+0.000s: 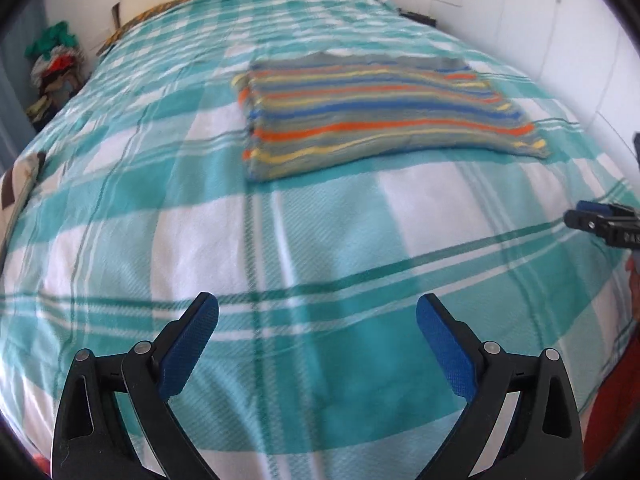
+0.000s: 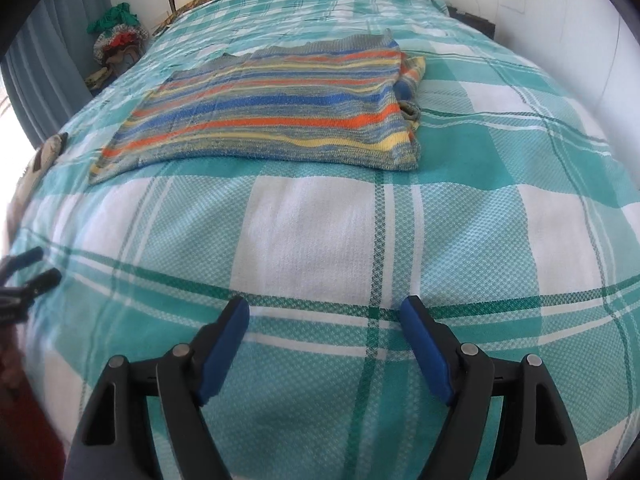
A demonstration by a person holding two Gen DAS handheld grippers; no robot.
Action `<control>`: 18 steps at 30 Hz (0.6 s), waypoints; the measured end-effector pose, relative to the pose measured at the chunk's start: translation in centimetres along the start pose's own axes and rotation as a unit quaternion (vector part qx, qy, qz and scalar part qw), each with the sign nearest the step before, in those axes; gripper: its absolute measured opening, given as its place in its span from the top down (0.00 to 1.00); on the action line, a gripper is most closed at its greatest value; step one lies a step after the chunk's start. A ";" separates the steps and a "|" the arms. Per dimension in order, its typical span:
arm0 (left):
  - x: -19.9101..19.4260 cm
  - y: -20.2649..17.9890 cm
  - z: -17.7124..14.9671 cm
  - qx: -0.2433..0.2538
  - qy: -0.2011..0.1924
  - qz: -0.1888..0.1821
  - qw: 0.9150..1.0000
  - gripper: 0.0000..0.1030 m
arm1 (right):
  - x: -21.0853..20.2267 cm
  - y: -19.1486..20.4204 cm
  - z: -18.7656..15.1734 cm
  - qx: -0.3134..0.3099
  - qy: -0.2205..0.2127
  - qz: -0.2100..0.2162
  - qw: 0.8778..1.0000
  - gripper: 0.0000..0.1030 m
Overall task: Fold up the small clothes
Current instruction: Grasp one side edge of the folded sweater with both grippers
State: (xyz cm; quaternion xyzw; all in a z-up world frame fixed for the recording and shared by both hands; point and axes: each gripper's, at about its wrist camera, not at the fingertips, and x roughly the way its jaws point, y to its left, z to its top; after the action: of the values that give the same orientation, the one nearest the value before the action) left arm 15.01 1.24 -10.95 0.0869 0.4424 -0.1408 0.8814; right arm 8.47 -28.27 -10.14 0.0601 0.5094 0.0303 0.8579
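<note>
Both tongs (image 1: 318,306) (image 2: 325,308) wide, empty, over bare bedspread (image 2: 320,220) near folded striped garment (image 2: 272,112)

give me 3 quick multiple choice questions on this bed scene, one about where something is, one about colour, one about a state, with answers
1. Where does the striped garment lie?
A. on the checked bedspread
B. on the floor
C. hanging between the jaws

2. Which stripe colour shows on the garment?
A. pink
B. orange
C. black

3. How do the jaws of the right gripper stand?
A. clamped on the garment
B. shut with nothing in them
C. open with nothing between them

Answers:
1 A, it rests flat and folded on the teal and white spread, beyond both grippers.
2 B, orange bands run beside blue and yellow ones.
3 C, the blue pads stand apart over bare bedspread; the left gripper looks the same.
</note>
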 end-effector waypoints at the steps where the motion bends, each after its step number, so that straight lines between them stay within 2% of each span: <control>1: -0.2 -1.5 1.2 0.024 -0.013 -0.015 1.000 0.04 | -0.3 -1.0 0.6 0.008 -0.001 0.007 1.000 0.25; 3: 0.2 -5.1 4.0 0.069 -0.032 -0.044 0.996 0.06 | -0.9 -3.4 2.8 0.027 -0.012 0.012 0.999 0.25; 6: 2.6 -11.0 8.2 0.120 -0.039 -0.094 0.987 0.13 | -0.9 -7.4 7.8 0.066 -0.029 0.030 0.997 0.25; 8: 5.2 -14.4 10.7 0.131 -0.025 -0.129 0.983 0.19 | -0.4 -9.6 11.4 0.088 -0.040 0.052 0.994 0.25; 11: 9.3 -18.6 13.3 0.113 0.009 -0.170 0.979 0.25 | 1.9 -12.2 16.2 0.105 -0.027 0.084 0.991 0.25; 13: 11.5 -20.7 14.3 0.121 0.021 -0.175 0.977 0.24 | 4.2 -13.4 18.7 0.117 -0.003 0.100 0.988 0.25; 16: 13.7 -23.0 14.6 0.152 0.020 -0.137 0.979 0.24 | 7.5 -14.2 21.5 0.126 0.029 0.127 0.983 0.25; 17: 13.8 -23.1 14.7 0.153 0.014 -0.136 0.979 0.29 | 8.5 -14.2 22.3 0.127 0.038 0.134 0.982 0.25; 18: 13.7 -23.1 14.8 0.147 0.004 -0.142 0.979 0.39 | 9.5 -14.2 23.0 0.127 0.044 0.139 0.981 0.25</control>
State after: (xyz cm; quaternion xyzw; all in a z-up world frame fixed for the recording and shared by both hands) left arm 26.46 -27.05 -13.88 0.1525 0.4284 -0.3276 0.8282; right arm 33.10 -42.94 -9.43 0.2371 0.5333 0.0872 0.8073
